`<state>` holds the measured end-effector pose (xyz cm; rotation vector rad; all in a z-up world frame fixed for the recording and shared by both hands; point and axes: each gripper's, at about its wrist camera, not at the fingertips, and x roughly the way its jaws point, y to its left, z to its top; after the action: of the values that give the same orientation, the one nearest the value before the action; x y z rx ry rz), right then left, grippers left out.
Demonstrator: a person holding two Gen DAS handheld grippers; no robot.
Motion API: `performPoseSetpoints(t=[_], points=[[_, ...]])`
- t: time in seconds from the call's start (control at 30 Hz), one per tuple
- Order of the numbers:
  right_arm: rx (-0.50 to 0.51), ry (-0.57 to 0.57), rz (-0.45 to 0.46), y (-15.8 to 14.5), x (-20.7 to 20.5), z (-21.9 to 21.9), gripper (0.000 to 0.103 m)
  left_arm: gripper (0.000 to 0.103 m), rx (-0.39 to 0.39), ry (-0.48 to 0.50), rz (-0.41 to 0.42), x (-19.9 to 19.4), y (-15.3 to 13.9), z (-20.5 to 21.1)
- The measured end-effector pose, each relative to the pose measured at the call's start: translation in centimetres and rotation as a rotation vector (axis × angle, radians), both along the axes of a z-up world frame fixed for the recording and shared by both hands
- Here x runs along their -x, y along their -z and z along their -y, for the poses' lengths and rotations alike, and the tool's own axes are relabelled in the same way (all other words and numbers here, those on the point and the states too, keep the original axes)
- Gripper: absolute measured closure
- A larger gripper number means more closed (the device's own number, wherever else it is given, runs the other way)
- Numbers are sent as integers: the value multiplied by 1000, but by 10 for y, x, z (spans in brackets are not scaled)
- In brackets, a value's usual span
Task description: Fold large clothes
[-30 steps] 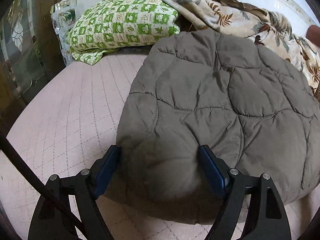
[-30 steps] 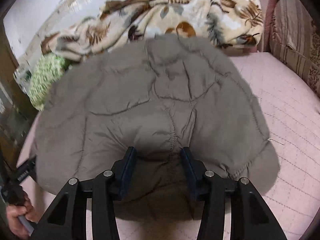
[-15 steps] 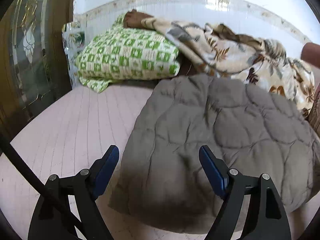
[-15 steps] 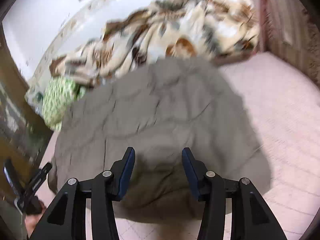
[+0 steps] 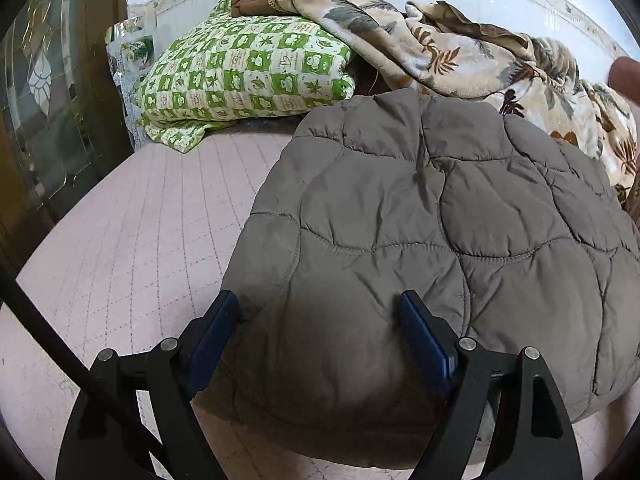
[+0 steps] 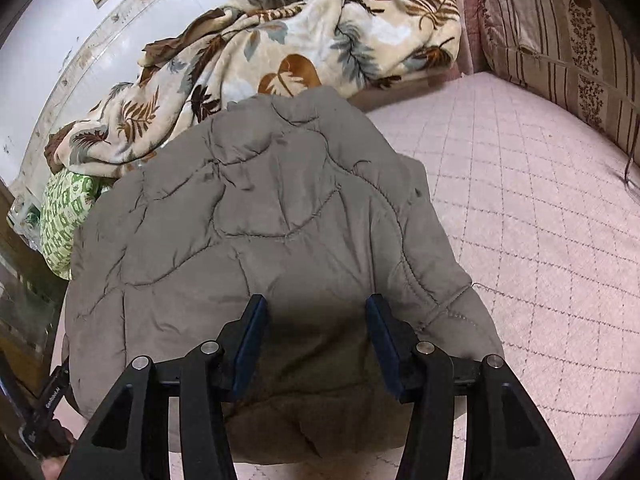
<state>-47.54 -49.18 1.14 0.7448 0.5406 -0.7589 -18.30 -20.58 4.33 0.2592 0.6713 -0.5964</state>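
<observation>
Grey-brown quilted jacket (image 5: pixel 440 248) lies folded into a puffy bundle on the pink quilted bedspread (image 5: pixel 152 216), its far edge against a leaf-print blanket (image 5: pixel 460 48). Green checked pillow (image 5: pixel 248 68) sits beyond its left corner. Left gripper (image 5: pixel 320 312) stands wide apart over the bundle's near left edge, blue pads on either side of the fabric, not squeezing it. Right gripper (image 6: pixel 314 316) hovers over the near right part, jaws parted and just widened, fabric between them, no pinch visible. Striped cushion (image 6: pixel 560 32) at far right.
</observation>
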Motion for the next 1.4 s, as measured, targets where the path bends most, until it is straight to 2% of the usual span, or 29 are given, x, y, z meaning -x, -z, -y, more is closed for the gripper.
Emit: performPoseSetpoints(t=[0.1,0.2,0.27,0.33,0.43,0.5,0.6,0.67,0.77,0.9,1.0,1.2,1.4], points=[[-11,2,42,-3,7,2,47,21,19,-3,6,0,-5,-3],[32,5,144,-23,22,-1,47,21,52,-15,21,0,-12,-9],[127,62,119,-38,33,-4,47,21,70,-24,31,0,-16,-12],[156,106,109,-41,42,-1,47,21,61,-35,29,-3,-15,-12],[55,124,126,-26,48,14,47,21,32,-43,-27,-10,-5,-9],[-14,123,128,-14,47,23,47,21,17,-43,-29,-11,-2,-8],[-56,105,57,1,36,28,47,21,-1,-39,-3,-7,-1,-4],[-33,111,20,0,33,26,47,21,-3,-37,11,-5,-2,-4],[102,137,-28,-19,29,9,47,21,4,-38,68,2,-10,-5],[222,64,34,-40,21,-17,47,21,35,-9,106,13,-19,-4],[243,-35,46,-42,2,-35,47,21,36,25,114,22,-20,1],[303,-210,3,-35,-39,-75,47,21,-23,91,124,39,-12,19],[310,-246,-53,-22,-56,-82,47,21,-33,94,117,38,-9,20]])
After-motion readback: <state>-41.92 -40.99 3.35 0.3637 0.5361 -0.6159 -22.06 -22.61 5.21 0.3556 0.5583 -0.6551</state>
